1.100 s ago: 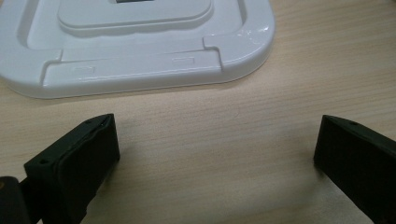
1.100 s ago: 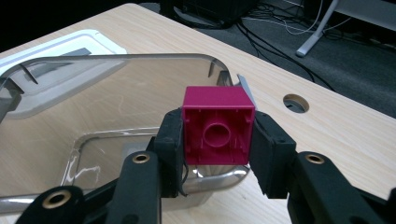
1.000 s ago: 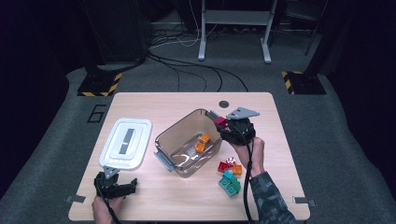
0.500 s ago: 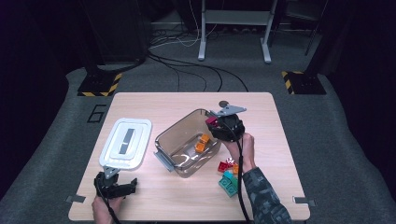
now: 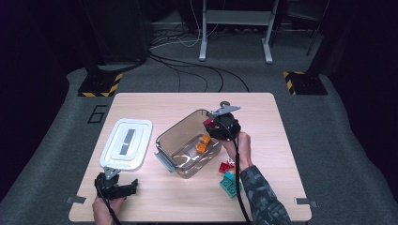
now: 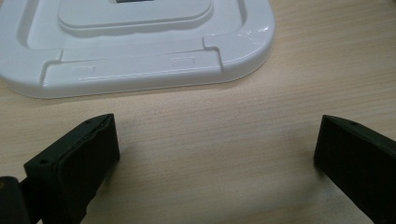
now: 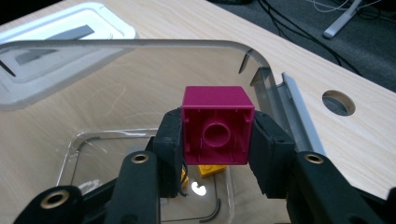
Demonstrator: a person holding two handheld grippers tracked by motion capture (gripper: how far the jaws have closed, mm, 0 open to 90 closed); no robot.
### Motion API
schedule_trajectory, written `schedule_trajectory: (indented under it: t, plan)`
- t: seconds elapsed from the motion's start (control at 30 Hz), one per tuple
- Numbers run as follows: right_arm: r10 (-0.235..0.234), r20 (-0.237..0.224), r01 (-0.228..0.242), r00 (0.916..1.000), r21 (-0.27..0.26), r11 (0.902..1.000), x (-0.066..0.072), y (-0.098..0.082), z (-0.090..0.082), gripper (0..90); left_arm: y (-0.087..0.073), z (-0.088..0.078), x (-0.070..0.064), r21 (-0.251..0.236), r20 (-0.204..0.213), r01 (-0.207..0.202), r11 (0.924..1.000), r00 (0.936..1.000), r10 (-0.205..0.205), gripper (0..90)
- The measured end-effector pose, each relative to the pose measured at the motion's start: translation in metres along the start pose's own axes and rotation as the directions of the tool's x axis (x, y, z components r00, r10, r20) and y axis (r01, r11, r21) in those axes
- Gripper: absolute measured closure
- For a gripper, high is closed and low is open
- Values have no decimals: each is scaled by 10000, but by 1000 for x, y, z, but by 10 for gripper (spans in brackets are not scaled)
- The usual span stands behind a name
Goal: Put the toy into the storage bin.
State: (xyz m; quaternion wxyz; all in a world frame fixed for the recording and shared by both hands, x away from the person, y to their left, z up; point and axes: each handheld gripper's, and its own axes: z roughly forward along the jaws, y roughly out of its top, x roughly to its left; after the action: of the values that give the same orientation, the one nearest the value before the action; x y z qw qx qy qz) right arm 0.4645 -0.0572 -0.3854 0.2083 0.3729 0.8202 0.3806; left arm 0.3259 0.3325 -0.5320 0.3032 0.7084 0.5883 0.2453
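My right gripper (image 7: 216, 142) is shut on a magenta brick (image 7: 216, 126), its hollow underside facing the camera. It hangs over the clear plastic container (image 7: 140, 51), just inside the near right rim. In the high view the right gripper (image 5: 212, 124) sits above the container's (image 5: 170, 136) right end, with the magenta brick (image 5: 208, 123) showing at its tip. An orange brick (image 5: 203, 144) lies inside the container; a yellow-orange brick (image 7: 211, 170) peeks out below the held one. My left gripper (image 5: 123, 186) rests on the table near the front left, jaws open with bare wood between them (image 6: 217, 154).
The white lid (image 5: 126, 143) lies flat left of the container, its near edge (image 6: 140, 70) just beyond my left jaws. Red, white and teal bricks (image 5: 228, 178) lie on the table by the right forearm. A round hole (image 7: 338, 102) pierces the tabletop behind the container.
My right gripper has carried the magenta brick leftward and down, from the container's far right edge to over its interior. The left gripper has stayed put.
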Motion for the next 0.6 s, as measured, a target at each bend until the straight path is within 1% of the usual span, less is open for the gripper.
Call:
schedule_trajectory:
  t: [0.07,0.1,0.13,0.17,0.2,0.23,0.27,0.3,0.33,0.4,0.43,0.5,0.53,0.6]
  plan:
    - [69,-59,-68,10000,143,9999,1,0,3,581,0,0,0,1,20,7,10000,10000,-7,0]
    - [59,-57,-58,10000,230,9997,2,1,3,565,0,0,0,4,4,-14,10000,10000,14,0]
    - [-17,-55,19,10000,236,9997,2,0,4,477,0,0,0,0,15,5,10000,10000,-5,0]
    - [-19,-55,20,10000,313,9995,3,0,4,414,0,0,0,2,16,-4,10000,10000,4,0]
    - [-63,-29,64,10000,333,9994,3,0,3,365,0,0,0,5,1,-12,10000,10000,12,0]
    - [-210,15,209,9998,286,9994,3,0,2,332,0,0,0,2,16,-4,10000,10000,4,0]
    - [-157,12,157,9999,242,9996,4,0,-1,276,0,0,0,-1,21,0,10000,10000,0,0]
    - [23,6,-23,10000,177,9998,6,0,-2,249,0,0,0,2,9,-1,10000,10000,1,0]
    - [-91,-29,91,10000,88,9999,5,-1,-5,229,0,0,0,3,8,-10,10000,10000,10,0]
    - [-18,-42,18,10000,58,10000,6,-2,-10,171,0,0,0,6,9,-15,10000,10000,15,0]
    - [-70,-59,70,10000,-25,10000,5,-4,-13,147,0,0,0,2,3,-5,10000,10000,5,0]
    - [-9,-165,9,9999,-31,10000,4,-9,-19,132,0,0,0,-2,22,0,10000,10000,0,0]
    - [108,-176,-109,9998,-69,9999,3,-12,-23,114,0,0,0,3,7,-10,10000,10000,10,0]
    - [125,-168,-126,9998,-113,9999,1,-17,-28,86,0,0,0,0,20,-3,10000,10000,3,0]
